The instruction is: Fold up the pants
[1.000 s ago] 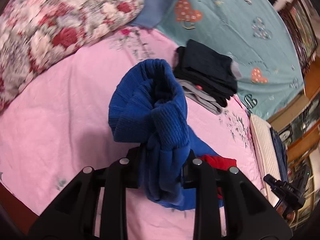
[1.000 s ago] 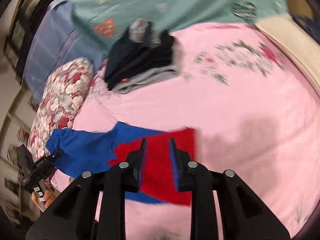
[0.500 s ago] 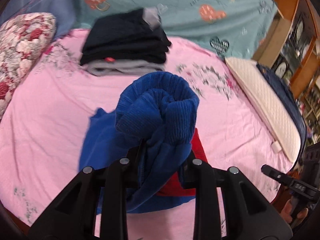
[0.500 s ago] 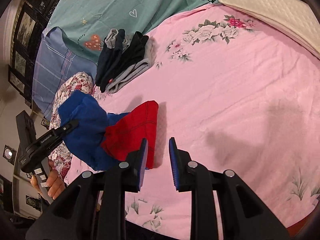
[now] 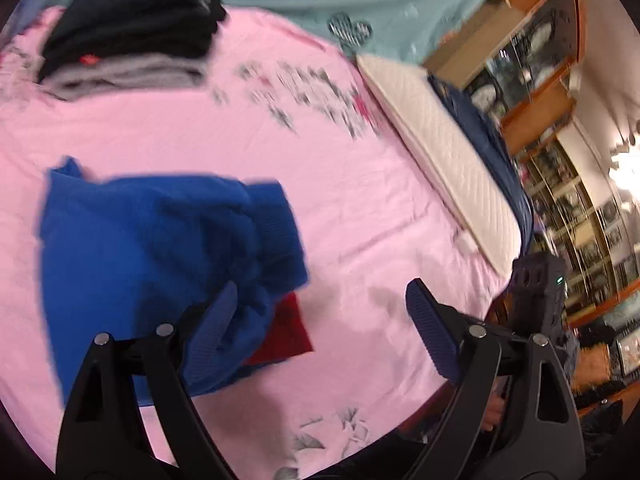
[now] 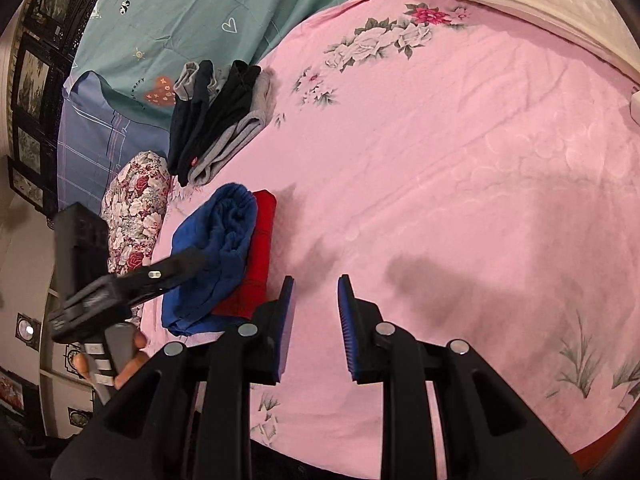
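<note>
The blue pants [image 5: 160, 248] with a red part [image 5: 284, 332] lie folded in a bunch on the pink bedsheet [image 5: 280, 152]. My left gripper [image 5: 320, 320] hangs just above their right edge. Its jaws are opening wide, the cloth lies free of the pads, and the left pad [image 5: 212, 332] sits beside the blue fabric. In the right wrist view the same pants [image 6: 216, 248] lie to the left, with the left gripper's finger [image 6: 160, 276] over them. My right gripper [image 6: 316, 284] hovers over bare sheet, open by a narrow gap, with nothing between the pads.
A stack of folded dark and grey clothes [image 6: 220, 120] rests at the back of the bed. A floral pillow [image 6: 136, 208] lies left of the pants, a white quilted pillow [image 5: 440, 152] along the right edge. A teal blanket [image 6: 200, 20] covers the head; wooden shelves [image 5: 540, 80] stand beyond.
The left gripper swung the bunched blue cloth over the rest of the pants, then spread its jaws and dropped it. The right gripper drew away from the red part and sank.
</note>
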A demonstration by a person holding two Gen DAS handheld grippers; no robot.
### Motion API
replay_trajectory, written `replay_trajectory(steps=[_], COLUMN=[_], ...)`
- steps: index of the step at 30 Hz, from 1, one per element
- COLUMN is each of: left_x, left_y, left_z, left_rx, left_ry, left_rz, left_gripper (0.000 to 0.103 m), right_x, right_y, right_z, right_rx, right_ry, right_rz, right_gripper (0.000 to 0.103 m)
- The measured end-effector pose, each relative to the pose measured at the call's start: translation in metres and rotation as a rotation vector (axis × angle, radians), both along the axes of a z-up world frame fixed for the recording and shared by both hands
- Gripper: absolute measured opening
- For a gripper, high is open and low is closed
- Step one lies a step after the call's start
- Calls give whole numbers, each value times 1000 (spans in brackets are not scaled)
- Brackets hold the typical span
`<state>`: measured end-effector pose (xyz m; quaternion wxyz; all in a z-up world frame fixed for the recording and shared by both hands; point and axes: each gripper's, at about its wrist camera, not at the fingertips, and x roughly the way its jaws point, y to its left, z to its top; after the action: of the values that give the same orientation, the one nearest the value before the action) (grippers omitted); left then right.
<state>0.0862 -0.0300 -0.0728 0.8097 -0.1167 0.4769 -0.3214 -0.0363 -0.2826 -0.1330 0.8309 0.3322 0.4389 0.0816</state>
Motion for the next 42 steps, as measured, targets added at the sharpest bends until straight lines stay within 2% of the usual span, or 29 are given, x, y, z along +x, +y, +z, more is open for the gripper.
replay_trajectory(steps=[3, 6, 8, 10, 11, 12, 14, 18, 21, 24, 26, 30, 32, 35, 40, 42], left_x=[4, 6, 6, 8, 6, 6, 3, -3, -8, -10, -13, -12, -13, -15, -16, -15], left_y=[49, 97, 112, 110, 106, 104, 95, 92, 90, 89, 92, 95, 97, 97, 93, 91], left_z=[7, -2, -11, -22, -28, -33, -50, -89, -93, -85, -81, -82, -82, -81, -84, -86], left_rx=[10, -5, -20, -40, -37, -24, 23, 53, 75, 94, 83, 52, 46, 52, 89, 102], left_ry=[-24, 5, 42, 80, 89, 93, 110, 172, 138, 119, 116, 143, 154, 150, 123, 119], left_rz=[152, 255, 261, 236, 217, 205, 195, 145, 125, 115, 109, 120, 130, 136, 133, 126], left_gripper=[88, 78, 52, 32, 23, 21, 21, 20, 21, 21, 21, 21, 21, 21, 21, 21], right_x=[14, 35, 55, 74, 83, 91, 106, 113, 104, 101, 106, 136, 163, 209, 247, 256], right_y=[15, 48, 78, 105, 116, 125, 137, 135, 122, 125, 138, 190, 222, 261, 289, 285], right_z=[5, 23, 38, 47, 49, 50, 43, 3, -9, 3, 24, 68, 70, 39, -18, -41], right_rx=[-10, -14, -31, -72, -89, -112, -167, -241, -218, -216, -219, -204, -208, -274, -453, -421], right_ry=[1, -37, -73, -83, -89, -92, -69, 99, 119, 137, 100, -4, -2, 108, 226, 267], right_rz=[54, 166, 263, 327, 351, 363, 350, 291, 257, 252, 279, 420, 498, 537, 494, 473], right_gripper=[24, 24, 24, 24, 24, 24, 24, 24, 23, 24, 24, 24, 24, 24, 23, 25])
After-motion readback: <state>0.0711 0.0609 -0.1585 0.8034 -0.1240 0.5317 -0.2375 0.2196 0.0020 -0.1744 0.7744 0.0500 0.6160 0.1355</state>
